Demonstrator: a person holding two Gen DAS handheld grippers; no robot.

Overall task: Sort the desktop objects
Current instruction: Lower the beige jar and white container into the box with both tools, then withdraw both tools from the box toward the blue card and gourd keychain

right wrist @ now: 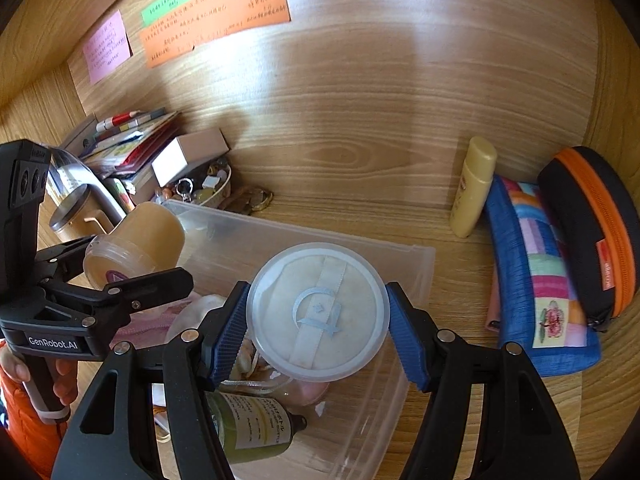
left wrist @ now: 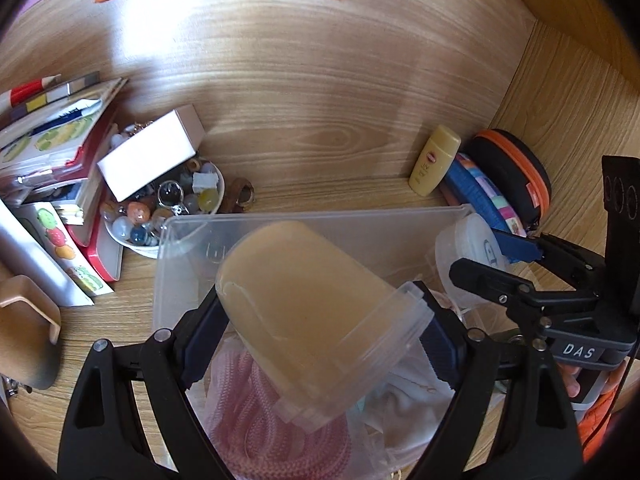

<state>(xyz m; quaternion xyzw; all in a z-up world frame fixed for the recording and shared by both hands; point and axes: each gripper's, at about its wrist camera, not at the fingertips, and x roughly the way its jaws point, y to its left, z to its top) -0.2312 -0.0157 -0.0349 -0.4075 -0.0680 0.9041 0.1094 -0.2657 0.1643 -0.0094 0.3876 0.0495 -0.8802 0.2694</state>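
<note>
Over the clear plastic bin (right wrist: 416, 264), left gripper (left wrist: 320, 312) clamps a tan jar (left wrist: 304, 304), tilted; right gripper (right wrist: 318, 316) clamps a round puff case (right wrist: 318, 312) on its edges. Behind the bin: yellow bottle (right wrist: 472, 188), patchwork pouch (right wrist: 540, 276), bead bowl (left wrist: 160, 208).

Both wrist views close, downward, sharing bin (left wrist: 280, 220)

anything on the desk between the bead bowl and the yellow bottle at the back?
Beside the bead bowl lies a small brown clutter; from there to the yellow bottle the desk is bare. Both wrist views show it.
</note>
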